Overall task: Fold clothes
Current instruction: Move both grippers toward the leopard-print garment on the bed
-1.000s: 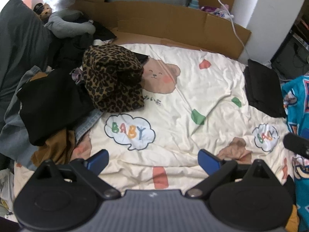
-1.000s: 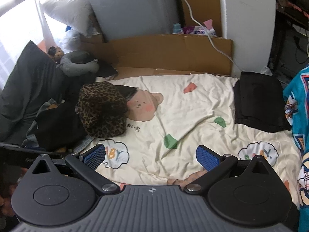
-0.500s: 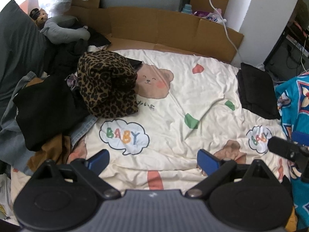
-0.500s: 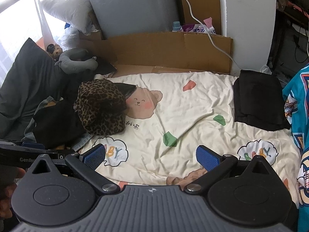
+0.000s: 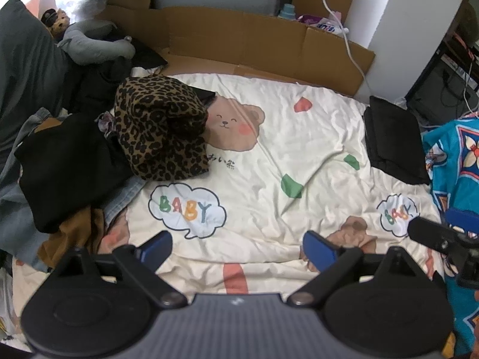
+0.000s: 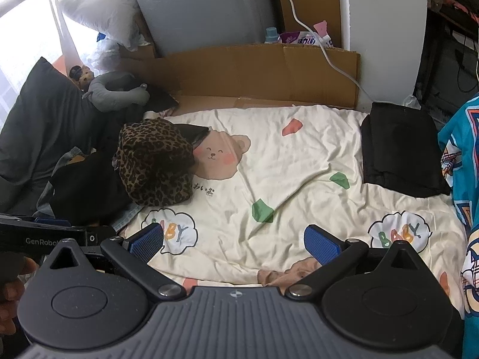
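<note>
Two grippers hang low over the near edge of the bed, and neither has anything between its blue pads: the left gripper (image 5: 238,246) stands spread wide above the cream bear-print sheet (image 5: 269,155), and the right gripper (image 6: 235,240) is parted just as wide over the same sheet. Beyond them the middle of the sheet lies bare but rumpled, with creases running across it. Further on and to the left sits the heap waiting to be folded: a leopard-print garment (image 5: 160,133) bunched on top, a black garment (image 5: 69,161) beside it, and brown and denim pieces (image 5: 74,233) spilling out underneath. On the far right edge rests a folded black piece (image 6: 399,149), which looks already done, next to a bright turquoise cloth (image 6: 462,161). Farthest back, a wall of cardboard (image 6: 269,68) closes off the bed, with a grey plush toy (image 6: 115,94) in the corner. The likely trouble is in the heap itself: the clothes overlap, so a pinch at the leopard piece could catch the black one or drag the lot across the bed. A grab too deep might also snag the sheet, and folding on those creases may leave the result lopsided.
</note>
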A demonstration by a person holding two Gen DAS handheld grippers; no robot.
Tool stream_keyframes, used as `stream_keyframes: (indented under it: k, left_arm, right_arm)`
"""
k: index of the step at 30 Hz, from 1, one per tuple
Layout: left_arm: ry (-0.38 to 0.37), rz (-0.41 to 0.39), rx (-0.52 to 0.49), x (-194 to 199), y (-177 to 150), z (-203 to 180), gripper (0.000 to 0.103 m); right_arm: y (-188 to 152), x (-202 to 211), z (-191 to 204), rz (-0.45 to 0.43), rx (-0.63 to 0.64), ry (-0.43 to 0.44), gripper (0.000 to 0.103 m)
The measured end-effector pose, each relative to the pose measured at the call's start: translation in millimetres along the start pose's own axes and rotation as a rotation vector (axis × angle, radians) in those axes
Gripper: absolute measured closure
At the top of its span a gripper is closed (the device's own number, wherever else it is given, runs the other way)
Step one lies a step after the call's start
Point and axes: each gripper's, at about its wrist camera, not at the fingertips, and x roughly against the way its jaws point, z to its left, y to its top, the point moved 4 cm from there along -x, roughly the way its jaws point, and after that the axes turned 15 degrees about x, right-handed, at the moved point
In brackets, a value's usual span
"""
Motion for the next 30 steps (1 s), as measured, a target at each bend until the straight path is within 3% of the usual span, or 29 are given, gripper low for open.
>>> stream_keyframes:
  k: [10,16,23,30]
  left_arm:
    - [-0.001,-0.003,0.029,8.2,2.9,-3.3,0.008]
    - [0.022,0.049,0.085,-1.5,8.5,7.1,0.008]
    - [0.086,0.053,0.149,-19.5,28.6,25.3,0.008]
    - [0.13,0.062,0.212,-30.1,41.7,39.0,0.008]
  right_arm:
    - [16.5,7.4,6.3,-0.007,-0.059,-0.047,0.0]
    - [17.8,14.7,19.7,0.022,-0.119,-0.001,0.0]
    - [40.9,40.8,55.4,-0.053,-0.086,0.154,0.0]
    - [44.0,43.8,51.4,-0.022,-0.171,0.249,0.0]
